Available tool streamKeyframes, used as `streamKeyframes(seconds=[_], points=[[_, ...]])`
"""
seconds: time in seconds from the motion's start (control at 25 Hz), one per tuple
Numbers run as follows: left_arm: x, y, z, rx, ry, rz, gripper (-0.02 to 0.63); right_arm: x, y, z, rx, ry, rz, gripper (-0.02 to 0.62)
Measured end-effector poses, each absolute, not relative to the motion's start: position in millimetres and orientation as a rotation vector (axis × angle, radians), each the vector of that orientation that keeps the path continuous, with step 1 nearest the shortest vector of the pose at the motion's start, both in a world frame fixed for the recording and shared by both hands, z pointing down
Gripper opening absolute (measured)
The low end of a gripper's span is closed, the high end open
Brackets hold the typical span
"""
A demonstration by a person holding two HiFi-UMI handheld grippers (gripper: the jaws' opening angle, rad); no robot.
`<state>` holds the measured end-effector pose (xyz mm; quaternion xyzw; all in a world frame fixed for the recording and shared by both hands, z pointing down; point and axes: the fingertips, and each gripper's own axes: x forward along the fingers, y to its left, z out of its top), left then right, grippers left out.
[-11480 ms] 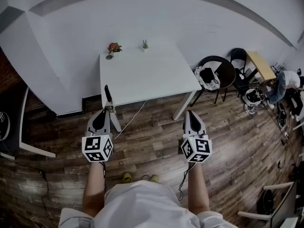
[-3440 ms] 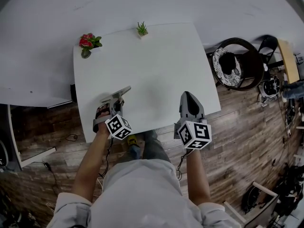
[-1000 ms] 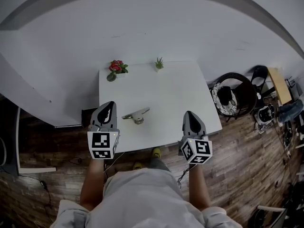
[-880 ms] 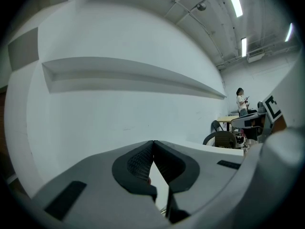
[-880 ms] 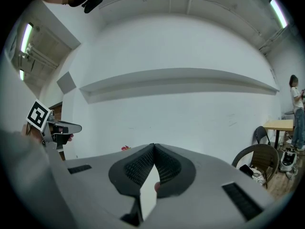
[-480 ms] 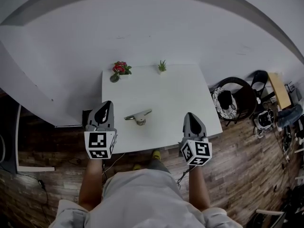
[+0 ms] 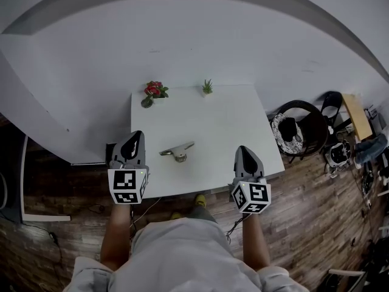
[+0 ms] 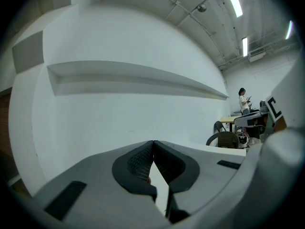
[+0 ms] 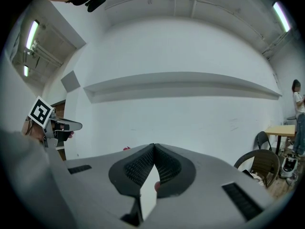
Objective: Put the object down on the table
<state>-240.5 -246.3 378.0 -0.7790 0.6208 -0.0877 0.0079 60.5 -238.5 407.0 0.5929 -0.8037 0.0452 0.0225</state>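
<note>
Person: stands at the near edge of the bench, pale shirt (image 7: 182,257) low in the head view, one forearm out to each gripper.
Left gripper (image 7: 136,136): held over the near left corner of the bench; marker cube nearest the body.
Left jaws: pressed together at the tips, nothing between them; left gripper view (image 8: 153,144) shows only pale wall beyond.
Right gripper (image 7: 242,150): held over the near right edge of the bench.
Right jaws: tips meeting, nothing held; right gripper view (image 9: 154,146) confirms it.
Bench (image 7: 225,139): white, rectangular, on dark wood floor (image 7: 310,212).
Object (image 7: 177,151): slim grey metal piece lying flat on the bench, angled, in the near half; between the two grippers, nearer the left one, touching neither.
Chair (image 7: 296,128): dark, round-backed, just right of the bench.
Flower pot (image 7: 154,90): red blooms, far left corner of the bench.
Green plant (image 7: 207,87): small, at the far edge, right of the flowers.
Wall (image 7: 200,35): plain white, behind the bench.
</note>
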Motion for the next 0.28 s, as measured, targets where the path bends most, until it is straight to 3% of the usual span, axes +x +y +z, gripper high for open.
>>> streamKeyframes(seconds=[0.28], points=[[-240.5, -245.2, 377.3, -2.427, 1.948, -0.272, 0.018, 61.2, -238.3, 402.2, 1.824, -2.496, 0.115, 0.006]])
